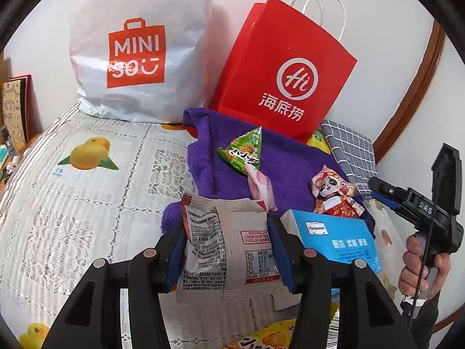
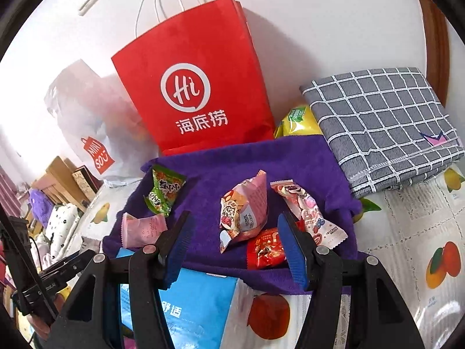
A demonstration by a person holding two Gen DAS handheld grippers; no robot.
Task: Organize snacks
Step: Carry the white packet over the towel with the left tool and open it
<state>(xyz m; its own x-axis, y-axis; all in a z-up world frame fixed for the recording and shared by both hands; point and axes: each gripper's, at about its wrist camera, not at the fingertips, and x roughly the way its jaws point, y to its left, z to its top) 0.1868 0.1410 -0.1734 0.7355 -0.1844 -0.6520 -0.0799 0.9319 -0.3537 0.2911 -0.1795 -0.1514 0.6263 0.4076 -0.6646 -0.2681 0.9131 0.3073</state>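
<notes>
Clamped between the left tool's [image 1: 226,250] blue pads, a white snack packet [image 1: 229,244] (printed back facing up) hangs over the fruit-patterned table [image 1: 87,203]. Just beside it lies a blue box [image 1: 334,238]. On the purple towel [image 2: 305,168] sit loose snacks — a green packet [image 2: 165,192], a pink one [image 2: 244,212], a red one [image 2: 266,251]. Over them the right tool [image 2: 235,247] is spread apart and grips nothing.
</notes>
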